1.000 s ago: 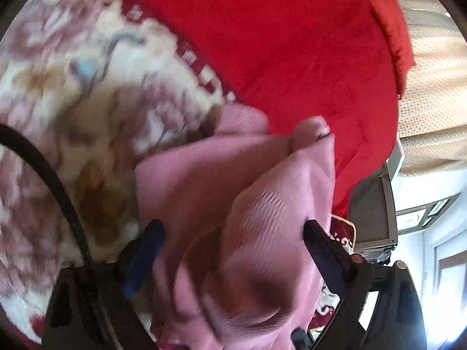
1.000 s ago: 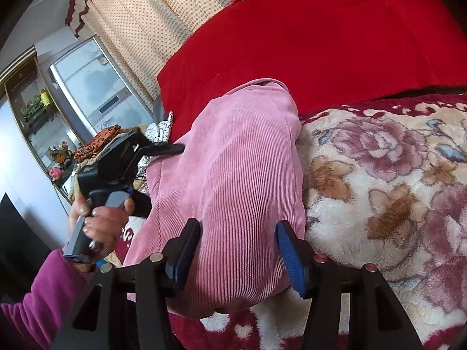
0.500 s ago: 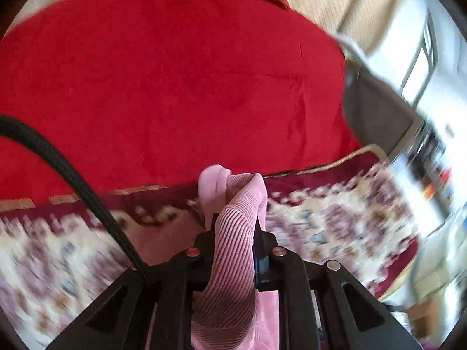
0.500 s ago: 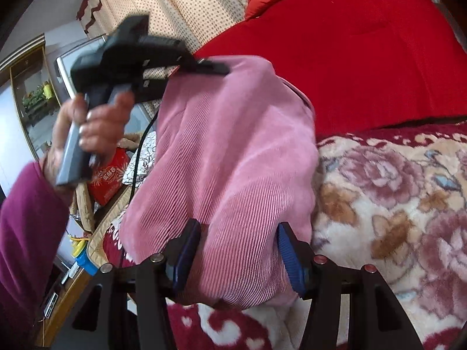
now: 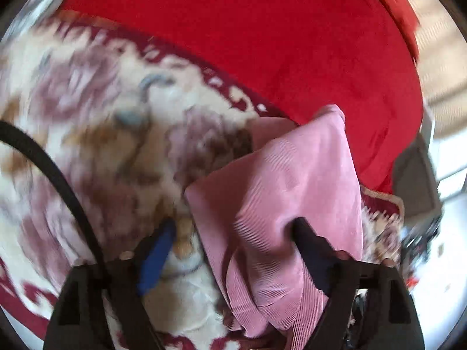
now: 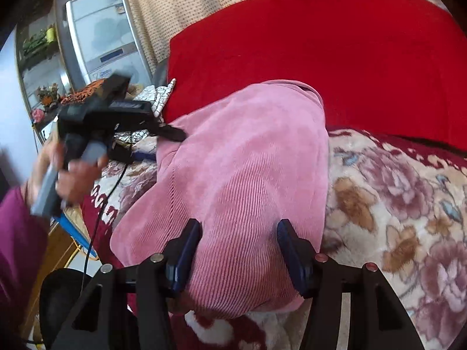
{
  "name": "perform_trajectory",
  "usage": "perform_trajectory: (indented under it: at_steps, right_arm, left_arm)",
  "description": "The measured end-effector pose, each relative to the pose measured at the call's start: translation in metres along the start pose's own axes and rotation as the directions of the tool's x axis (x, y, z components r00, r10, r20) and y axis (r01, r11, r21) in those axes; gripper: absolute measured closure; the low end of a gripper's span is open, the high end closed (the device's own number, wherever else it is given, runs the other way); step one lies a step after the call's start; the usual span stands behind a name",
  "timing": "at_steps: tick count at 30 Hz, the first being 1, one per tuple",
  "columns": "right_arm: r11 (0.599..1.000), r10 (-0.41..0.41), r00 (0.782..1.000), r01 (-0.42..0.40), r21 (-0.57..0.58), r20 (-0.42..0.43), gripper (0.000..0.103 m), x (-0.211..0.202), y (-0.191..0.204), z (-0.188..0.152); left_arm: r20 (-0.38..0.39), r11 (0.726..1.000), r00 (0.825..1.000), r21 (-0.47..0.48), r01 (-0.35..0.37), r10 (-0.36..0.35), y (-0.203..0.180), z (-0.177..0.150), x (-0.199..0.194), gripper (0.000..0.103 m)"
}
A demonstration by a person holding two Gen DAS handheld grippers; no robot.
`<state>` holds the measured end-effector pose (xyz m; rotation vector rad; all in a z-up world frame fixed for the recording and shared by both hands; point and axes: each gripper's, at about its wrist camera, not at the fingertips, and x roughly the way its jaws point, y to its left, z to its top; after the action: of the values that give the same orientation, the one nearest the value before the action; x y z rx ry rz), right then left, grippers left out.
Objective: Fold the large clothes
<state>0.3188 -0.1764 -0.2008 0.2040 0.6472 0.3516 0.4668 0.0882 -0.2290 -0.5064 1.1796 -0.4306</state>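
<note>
A pink ribbed garment (image 5: pixel 292 180) lies bunched on a floral blanket (image 5: pixel 102 131). My left gripper (image 5: pixel 233 242) hovers low over it with its jaws opening wide. The cloth sits between them and drapes against the right finger (image 5: pixel 309 248), while the blue pad (image 5: pixel 154 256) on the left stands free of it. In the right wrist view the pink garment (image 6: pixel 248 175) fills the gap of my right gripper (image 6: pixel 239 250), whose pads press on a thick wad of it. The left gripper (image 6: pixel 159 144), held by a hand (image 6: pixel 73 175), touches the garment's far left edge.
A red cover (image 6: pixel 350 58) spans the bed behind the floral blanket (image 6: pixel 394 204). A black cable (image 5: pixel 58 180) hangs on the left. Beyond the bed's left edge stand a glass-fronted cabinet (image 6: pixel 99 43) and a dotted curtain (image 6: pixel 189 5). A purple sleeve (image 6: pixel 17 233) is lower left.
Half a second ago the left gripper was shut on a raised fold of the pink cloth. It has since come down over the blanket and its jaws have spread. The right gripper keeps its hold.
</note>
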Motion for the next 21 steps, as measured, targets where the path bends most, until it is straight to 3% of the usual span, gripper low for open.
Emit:
perform_trajectory:
  at_steps: [4, 9, 10, 13, 17, 21]
  right_arm:
    - [1.000, -0.013, 1.000, 0.013, 0.001, -0.001, 0.045, -0.002, 0.000, -0.004]
    - [1.000, -0.015, 1.000, 0.015, 0.004, 0.021, 0.045, -0.002, -0.002, -0.009]
    - [1.000, -0.014, 1.000, 0.014, 0.005, 0.023, 0.045, -0.002, -0.002, -0.010]
    - [1.000, -0.016, 1.000, 0.016, 0.008, 0.026, 0.045, -0.005, -0.001, -0.013]
    - [0.999, -0.013, 0.999, 0.011, 0.044, 0.042, 0.045, -0.011, -0.003, -0.016]
    - [0.996, -0.010, 0.993, -0.001, 0.090, 0.117, 0.045, -0.024, -0.005, -0.024]
  left_arm:
    - [-0.051, 0.985, 0.993, -0.144, 0.095, -0.104, 0.008, -0.006, 0.022, 0.012]
    - [-0.055, 0.979, 0.982, -0.110, 0.172, -0.178, -0.014, 0.001, 0.039, 0.013]
    - [-0.044, 0.981, 0.984, -0.093, 0.170, -0.175, -0.018, 0.003, 0.039, 0.017]
    - [-0.042, 0.984, 0.983, -0.005, 0.181, -0.181, -0.035, 0.008, 0.039, 0.060]
    - [-0.020, 0.985, 0.993, 0.124, 0.117, -0.116, -0.063, 0.007, 0.029, 0.077]
    - [0.018, 0.959, 0.994, 0.264, 0.101, -0.109, -0.110, 0.011, 0.004, 0.082]
